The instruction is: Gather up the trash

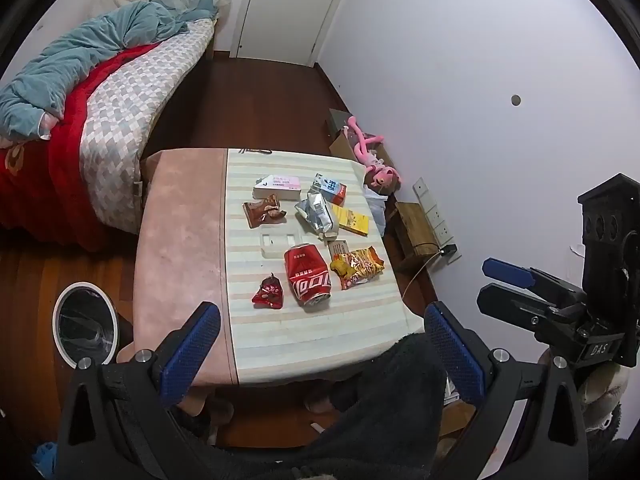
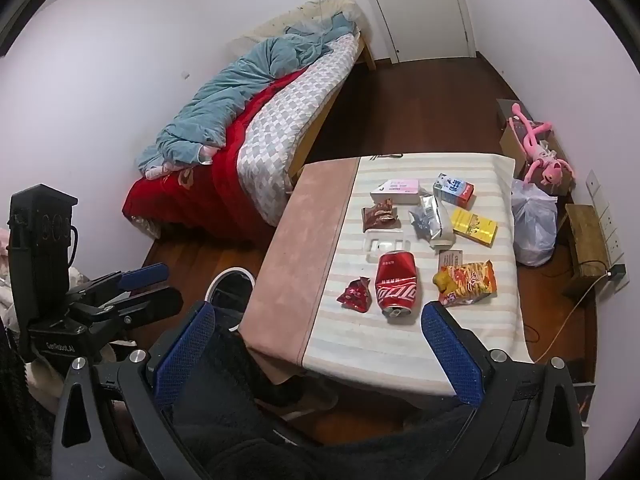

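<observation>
- Bedroom floor of dark wood is seen around a low counter (image 1: 180,216) draped in a pink cloth on its left part and a striped cloth on its right, with a bed (image 1: 120,128) beyond it to the left.
- At far left, on the floor just beside the counter's near left corner, a lined trash bin (image 1: 85,326) is seen standing open.
- The left tongs (image 1: 320,344) are held wide apart and empty, above the counter's near edge, pointing across it toward the litter.
- Nearest to them, a small crumpled red wrapper (image 1: 269,293) lies at the left of the near row, ahead and slightly left of the tongs' midline.
- Just beside it to the right, a dented red can (image 1: 308,276) lies on its side; its long axis runs roughly away from the tongs, its opened end facing them.
- Further right, an orange snack bag (image 1: 357,267) lies flat, with a silver foil bag (image 1: 316,212), a yellow box (image 1: 351,220) and a milk carton (image 1: 330,189) behind it.
- The right tongs (image 2: 320,344) are likewise spread wide and carry nothing; in their view the can (image 2: 397,282) lies straight ahead.
- Judged from this layout, the left tongs are nearer both the wrapper and the bin, so a grasp across the wrapper followed by a leftward carry appears the shorter path.
</observation>
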`<state>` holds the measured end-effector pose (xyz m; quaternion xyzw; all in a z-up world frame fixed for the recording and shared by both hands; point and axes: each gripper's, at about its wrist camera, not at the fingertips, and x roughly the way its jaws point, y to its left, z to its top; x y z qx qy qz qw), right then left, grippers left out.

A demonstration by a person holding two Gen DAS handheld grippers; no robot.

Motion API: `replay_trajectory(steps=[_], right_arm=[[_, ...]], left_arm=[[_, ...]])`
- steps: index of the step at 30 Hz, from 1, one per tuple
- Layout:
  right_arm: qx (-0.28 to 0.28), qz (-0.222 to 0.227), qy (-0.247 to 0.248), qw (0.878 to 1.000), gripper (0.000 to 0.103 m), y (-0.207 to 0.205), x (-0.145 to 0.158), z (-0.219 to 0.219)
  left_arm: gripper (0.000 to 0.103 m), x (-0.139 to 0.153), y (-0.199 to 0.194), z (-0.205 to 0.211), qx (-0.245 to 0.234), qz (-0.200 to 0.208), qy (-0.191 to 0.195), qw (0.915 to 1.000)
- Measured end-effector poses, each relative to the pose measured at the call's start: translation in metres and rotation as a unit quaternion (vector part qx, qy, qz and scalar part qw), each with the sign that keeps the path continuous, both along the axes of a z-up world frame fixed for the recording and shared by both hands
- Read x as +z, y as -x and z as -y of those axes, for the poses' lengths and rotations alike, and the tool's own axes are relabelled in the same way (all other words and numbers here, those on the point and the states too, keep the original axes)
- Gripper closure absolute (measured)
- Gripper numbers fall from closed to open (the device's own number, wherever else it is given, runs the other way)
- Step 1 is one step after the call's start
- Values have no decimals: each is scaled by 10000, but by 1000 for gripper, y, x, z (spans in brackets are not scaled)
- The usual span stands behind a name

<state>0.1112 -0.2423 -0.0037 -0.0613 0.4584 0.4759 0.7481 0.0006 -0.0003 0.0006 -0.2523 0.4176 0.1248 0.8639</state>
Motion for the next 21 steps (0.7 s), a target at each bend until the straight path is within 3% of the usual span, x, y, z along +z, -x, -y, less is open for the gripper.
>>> replay_trajectory(steps=[21], right_arm=[[46, 10, -15, 10000, 0, -2, -8, -4]], left_arm=[[0, -3, 0, 3, -12, -9, -10, 10000]])
